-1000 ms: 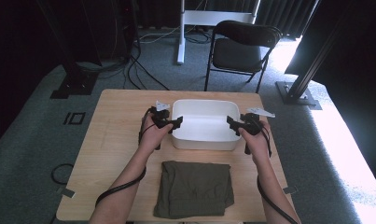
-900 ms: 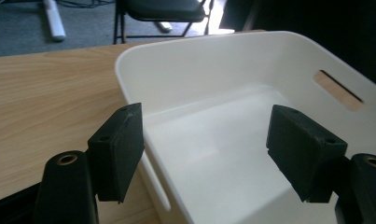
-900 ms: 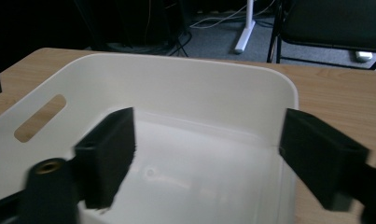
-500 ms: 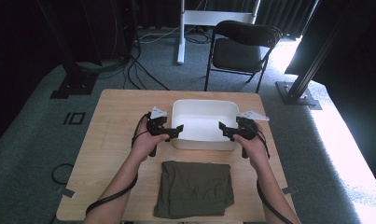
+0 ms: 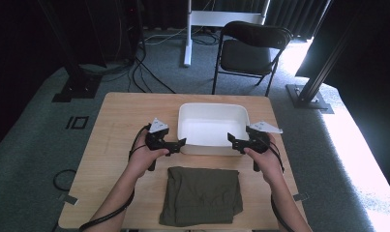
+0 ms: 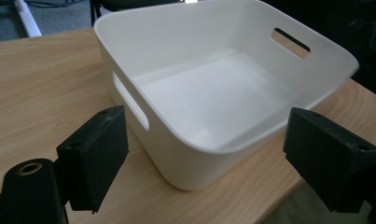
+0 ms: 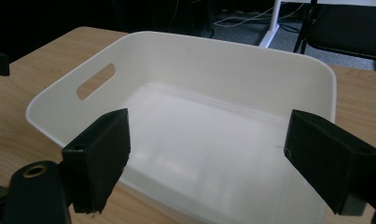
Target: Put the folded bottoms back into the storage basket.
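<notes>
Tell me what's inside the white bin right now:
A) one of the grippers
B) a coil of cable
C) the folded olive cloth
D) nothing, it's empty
D: the white bin shows a bare floor in the left gripper view and the right gripper view, while the folded olive cloth lies on the table in front of it, outside the bin.

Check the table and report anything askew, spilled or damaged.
Nothing stands out. The white plastic bin sits upright and empty, square to the table. The olive folded cloth lies flat near the front edge, folded neatly.
</notes>
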`<action>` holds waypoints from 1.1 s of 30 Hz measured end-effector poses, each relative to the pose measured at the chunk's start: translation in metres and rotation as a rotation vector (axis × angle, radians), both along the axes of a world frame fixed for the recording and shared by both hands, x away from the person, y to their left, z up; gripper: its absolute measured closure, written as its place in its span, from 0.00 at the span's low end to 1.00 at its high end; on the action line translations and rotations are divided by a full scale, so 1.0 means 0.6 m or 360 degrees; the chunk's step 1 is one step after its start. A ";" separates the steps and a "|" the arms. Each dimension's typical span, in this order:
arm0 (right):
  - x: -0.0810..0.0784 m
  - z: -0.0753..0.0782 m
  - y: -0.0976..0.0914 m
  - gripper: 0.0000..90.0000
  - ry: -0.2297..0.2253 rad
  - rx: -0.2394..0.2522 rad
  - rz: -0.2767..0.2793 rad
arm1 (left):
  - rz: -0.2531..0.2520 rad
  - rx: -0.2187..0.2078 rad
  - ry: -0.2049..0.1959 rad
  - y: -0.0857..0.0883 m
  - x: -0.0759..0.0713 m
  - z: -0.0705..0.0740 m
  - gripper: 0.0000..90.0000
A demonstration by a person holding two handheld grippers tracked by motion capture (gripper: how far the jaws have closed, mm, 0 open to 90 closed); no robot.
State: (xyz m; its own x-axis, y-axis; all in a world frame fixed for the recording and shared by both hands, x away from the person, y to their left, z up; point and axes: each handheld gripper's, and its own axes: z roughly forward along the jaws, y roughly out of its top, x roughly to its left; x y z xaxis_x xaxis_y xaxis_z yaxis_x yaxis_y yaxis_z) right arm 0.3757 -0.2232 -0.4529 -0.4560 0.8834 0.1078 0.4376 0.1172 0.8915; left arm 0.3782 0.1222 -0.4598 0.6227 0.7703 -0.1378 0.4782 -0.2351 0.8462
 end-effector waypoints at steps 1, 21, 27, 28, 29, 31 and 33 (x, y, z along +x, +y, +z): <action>-0.012 0.000 -0.001 0.16 -0.0011 0.0003 0.0005 | -0.0017 -0.0008 0.0001 0.001 -0.009 -0.002 0.17; -0.098 -0.017 0.005 0.15 -0.0049 0.0008 0.0063 | -0.0081 0.0003 0.0000 0.022 -0.081 -0.015 0.17; -0.120 -0.030 0.007 0.15 -0.0025 -0.0002 0.0089 | -0.0087 0.0028 0.0022 0.029 -0.103 -0.027 0.17; -0.120 -0.030 0.007 0.15 -0.0025 -0.0002 0.0089 | -0.0087 0.0028 0.0022 0.029 -0.103 -0.027 0.17; -0.125 -0.035 0.007 0.15 -0.0014 0.0001 0.0093 | -0.0091 0.0022 0.0028 0.030 -0.107 -0.029 0.17; -0.130 -0.041 0.008 0.15 -0.0006 -0.0001 0.0098 | -0.0093 0.0020 0.0038 0.030 -0.117 -0.037 0.17; -0.136 -0.049 0.010 0.15 0.0008 -0.0017 0.0106 | -0.0091 0.0016 0.0056 0.030 -0.124 -0.044 0.17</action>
State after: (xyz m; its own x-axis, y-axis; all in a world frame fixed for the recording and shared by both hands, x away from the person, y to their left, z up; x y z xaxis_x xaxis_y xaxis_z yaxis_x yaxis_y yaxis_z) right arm 0.2944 -0.2171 -0.4823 -0.5135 0.8521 0.1012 0.4330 0.1555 0.8879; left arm 0.3038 0.1400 -0.4860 0.6607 0.7349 -0.1528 0.4929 -0.2712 0.8267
